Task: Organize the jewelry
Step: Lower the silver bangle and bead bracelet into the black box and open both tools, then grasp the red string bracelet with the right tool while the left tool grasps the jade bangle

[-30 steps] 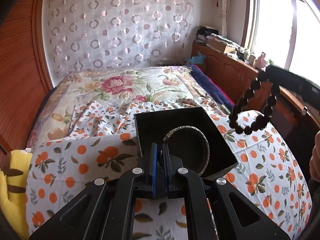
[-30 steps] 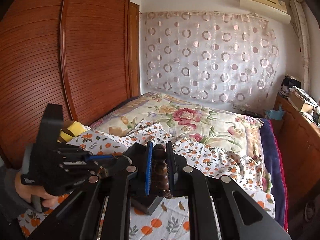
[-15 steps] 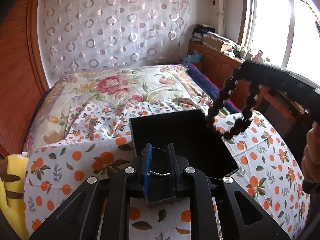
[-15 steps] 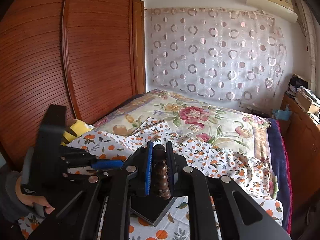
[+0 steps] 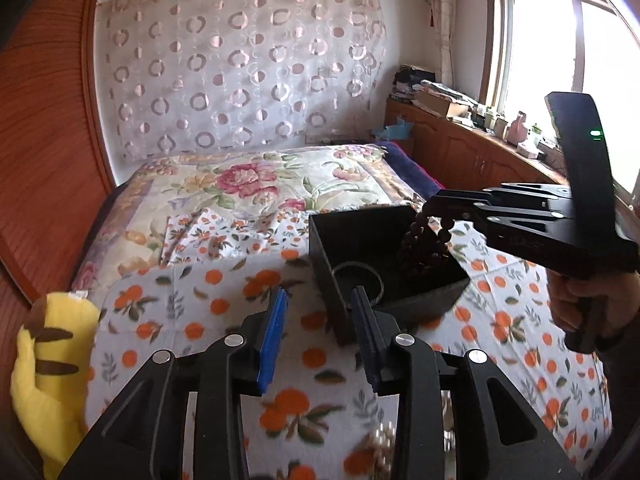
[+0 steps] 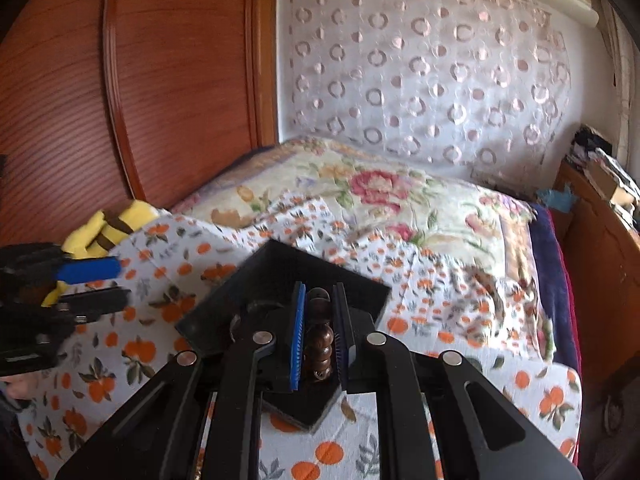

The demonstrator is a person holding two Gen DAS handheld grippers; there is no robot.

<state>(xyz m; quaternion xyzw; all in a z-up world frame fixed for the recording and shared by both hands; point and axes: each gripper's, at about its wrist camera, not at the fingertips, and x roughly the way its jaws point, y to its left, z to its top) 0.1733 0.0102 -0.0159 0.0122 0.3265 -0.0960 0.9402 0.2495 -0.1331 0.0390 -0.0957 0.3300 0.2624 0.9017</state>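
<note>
Left gripper [image 5: 320,320]: mine, jaws spread wide, nothing between the blue pads; it sits just short of the box's near corner.
Right gripper [image 6: 319,332]: mine, pads pinched on the wooden bead bracelet [image 6: 318,344]; I count about four beads between them in its own view.
Bead bracelet: one, dark brown; from the left view it hangs off my right gripper's tips [image 5: 430,208] with its lower loop down inside the box [image 5: 416,248].
Black box [image 5: 360,236]: one, open-topped, on the orange-print sheet straight ahead of my left gripper, under my right.
Silver bangle [image 5: 358,280]: one, lying on the box floor at the corner nearest my left tool, beside the hanging beads.
Orange-print sheet [image 5: 208,300]: one, spread over the floral quilt [image 5: 248,184].
Yellow plush toy [image 5: 48,360]: one, brown stripes, far left of my left gripper.
Writing: none I can read on anything.
Lights: one small green lamp on my right tool's upright [image 5: 595,133].
</note>
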